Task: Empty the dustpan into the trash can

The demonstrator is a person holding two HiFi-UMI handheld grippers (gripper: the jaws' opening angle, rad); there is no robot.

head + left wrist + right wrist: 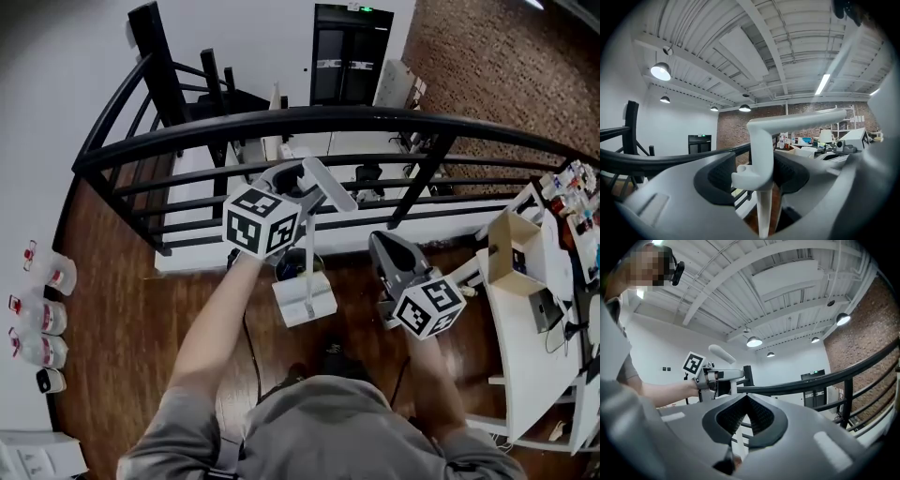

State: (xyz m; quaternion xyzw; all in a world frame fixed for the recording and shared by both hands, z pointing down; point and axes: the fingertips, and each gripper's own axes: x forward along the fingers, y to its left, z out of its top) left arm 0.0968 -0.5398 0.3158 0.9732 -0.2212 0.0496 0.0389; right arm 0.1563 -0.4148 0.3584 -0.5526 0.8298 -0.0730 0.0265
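Note:
A white long-handled dustpan [305, 300] hangs upright over the wood floor, its pan low and its bent handle top [328, 184] up by the railing. My left gripper [302, 192] is shut on the handle; in the left gripper view the white shaft [761, 173] runs between the dark pads. A dark round container [285, 266], possibly the trash can, shows partly behind the pan. My right gripper [381, 240] is held level to the right of the dustpan, apart from it. Its jaws meet at the tips [747, 399] with nothing visibly held. The right gripper view shows the left gripper [715, 378] with the handle.
A black metal railing [281, 122] crosses just ahead of both grippers. A white desk [525, 319] with an open cardboard box [514, 248] stands at the right. Several plastic bottles [42, 314] lie by the left wall. A dark double door [352, 52] is at the back.

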